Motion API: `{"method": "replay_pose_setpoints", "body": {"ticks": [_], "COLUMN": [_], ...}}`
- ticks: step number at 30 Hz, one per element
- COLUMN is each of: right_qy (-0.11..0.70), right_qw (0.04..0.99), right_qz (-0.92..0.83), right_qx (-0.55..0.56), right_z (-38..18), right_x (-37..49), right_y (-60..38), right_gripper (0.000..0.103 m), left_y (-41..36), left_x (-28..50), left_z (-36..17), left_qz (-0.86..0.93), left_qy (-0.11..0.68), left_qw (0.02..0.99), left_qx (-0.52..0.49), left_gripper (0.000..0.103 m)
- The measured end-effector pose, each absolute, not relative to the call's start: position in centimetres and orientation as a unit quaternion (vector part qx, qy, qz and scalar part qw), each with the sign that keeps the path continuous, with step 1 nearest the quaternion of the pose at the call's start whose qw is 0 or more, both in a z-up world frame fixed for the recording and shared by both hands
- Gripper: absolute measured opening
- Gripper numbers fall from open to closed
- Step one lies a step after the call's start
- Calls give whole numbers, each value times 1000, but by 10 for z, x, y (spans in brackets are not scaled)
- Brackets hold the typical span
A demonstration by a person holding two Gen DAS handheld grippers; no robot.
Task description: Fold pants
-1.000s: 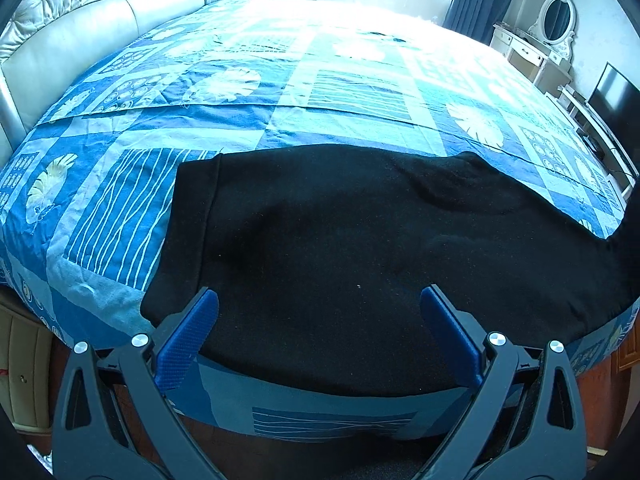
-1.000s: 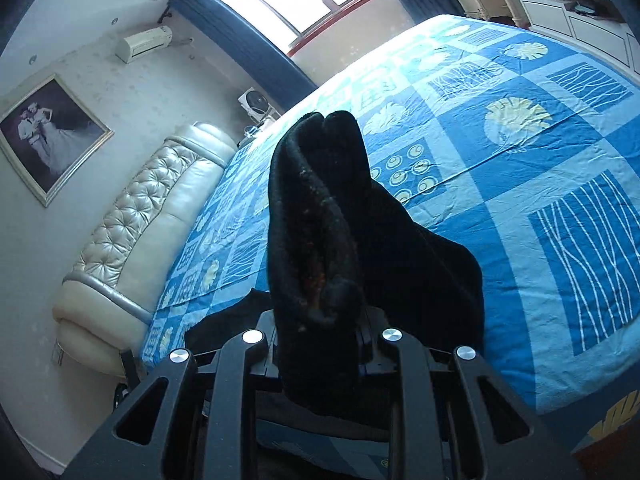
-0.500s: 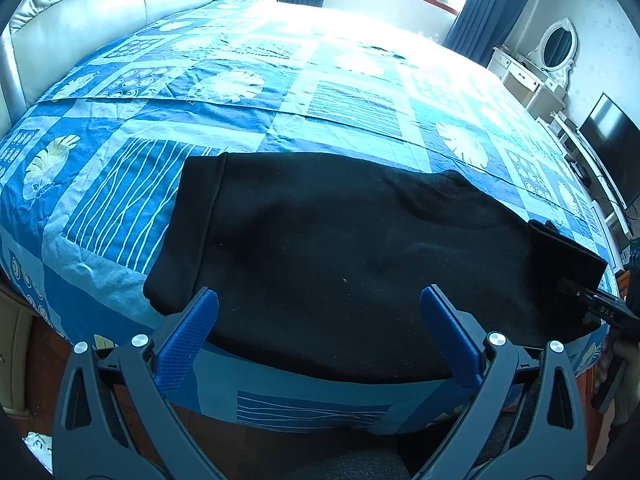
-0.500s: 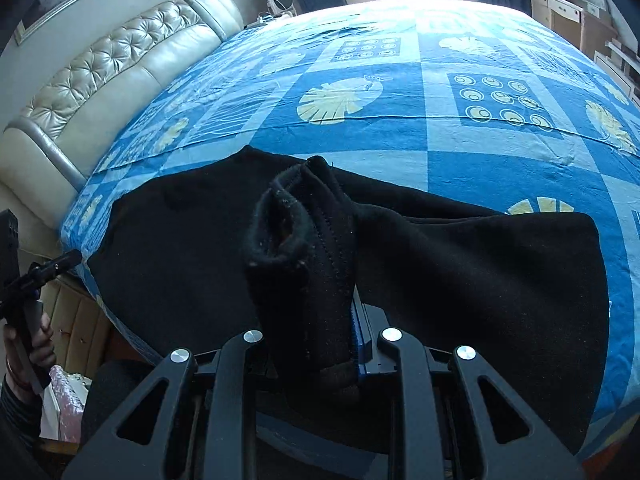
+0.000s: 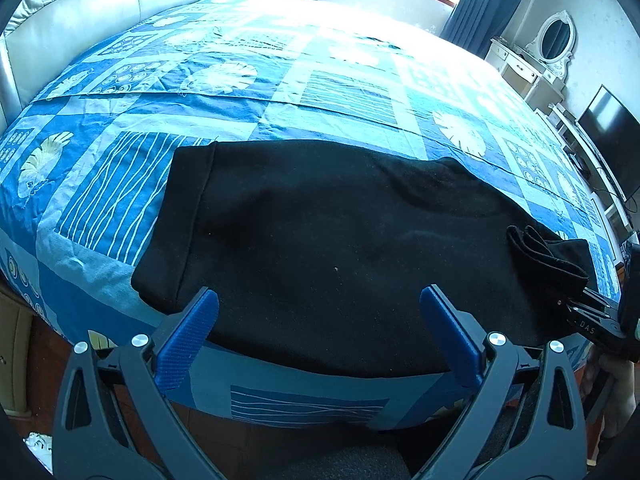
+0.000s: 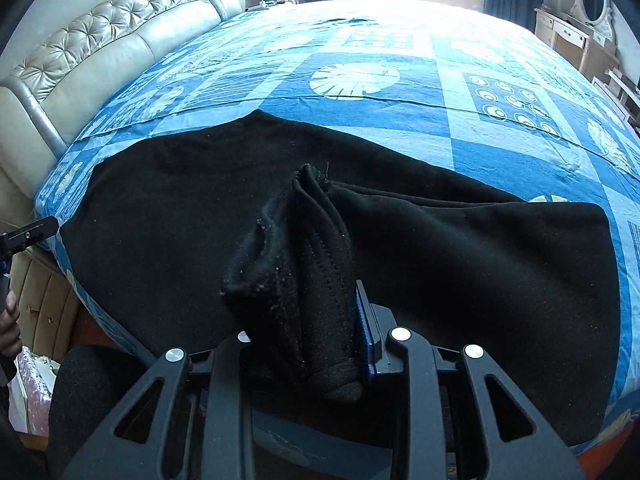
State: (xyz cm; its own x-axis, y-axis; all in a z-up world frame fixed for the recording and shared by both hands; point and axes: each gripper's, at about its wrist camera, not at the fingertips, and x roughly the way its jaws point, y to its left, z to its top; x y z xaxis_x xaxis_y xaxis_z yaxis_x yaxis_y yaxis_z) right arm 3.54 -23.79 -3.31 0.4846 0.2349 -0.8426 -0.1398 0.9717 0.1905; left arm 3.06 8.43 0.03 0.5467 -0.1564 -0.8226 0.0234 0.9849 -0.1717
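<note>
Black pants (image 5: 328, 240) spread flat on the blue patterned bed cover (image 5: 100, 200), near the front edge of the bed, with the waistband end at the left and the leg ends brought over toward the right.

Left to right, hazards and causes:

- Left edge, waistband (image 5: 188, 216): lies close to the bed's front corner. Risk of sliding off the mattress if the fabric gets tugged toward the near side.
- Left gripper (image 5: 320, 332): wide open, holding nothing, hovering just above the near hem. Risk of snagging the top layer and dragging it out of line if lowered carelessly (blue pads sit right over the cloth).
- Middle of the pants: slight ripples visible. Risk of a lumpy fold if pressed down without smoothing.
- Right gripper (image 6: 304, 344): jaws opening, with the bunched leg cuffs (image 6: 296, 264) between them and draped over the fingers. Risk of the cuffs dropping in a crumpled heap instead of lying flat, caused by release while the cloth is still gathered and raised. Risk also of the cuff catching on a pad and being pulled back on withdrawal.
- Right edge: folded layer (image 6: 500, 264) ends near the bed's side. Risk of uneven overlap, edges misaligned.
</note>
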Motion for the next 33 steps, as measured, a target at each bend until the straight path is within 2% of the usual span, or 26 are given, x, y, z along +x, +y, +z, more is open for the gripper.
{"method": "replay_pose_setpoints", "body": {"ticks": [2,3,8,14,24,29,33], "right_qy": [495,492,492,493,484,431,384], "right_qw": [856,855,842,838,832,844,867], "right_qz": [127,136,188,187,217,244,185], "right_qx": [76,87,117,137,164,205,259], "right_z": [-32,-30,-28,-37,-28,15,31], "right_x": [33,31,23,26,32,21,17], "right_y": [-236,-235,-216,-206,-204,-254,-354], "right_gripper": [54,57,57,66,68,67,67], "left_y": [84,84,86,86,82,82,80], "left_x": [30,31,31,32,31,30,30], "left_z": [0,0,-2,-3,-6,-7,-6], "left_qz": [-51,-51,-50,-50,-52,-54,-56], "left_qy": [473,473,475,476,480,483,481], "left_qw": [877,877,876,875,873,871,873], "left_qx": [-71,-71,-74,-74,-66,-69,-65], "left_gripper": [101,101,101,101,101,101,101]}}
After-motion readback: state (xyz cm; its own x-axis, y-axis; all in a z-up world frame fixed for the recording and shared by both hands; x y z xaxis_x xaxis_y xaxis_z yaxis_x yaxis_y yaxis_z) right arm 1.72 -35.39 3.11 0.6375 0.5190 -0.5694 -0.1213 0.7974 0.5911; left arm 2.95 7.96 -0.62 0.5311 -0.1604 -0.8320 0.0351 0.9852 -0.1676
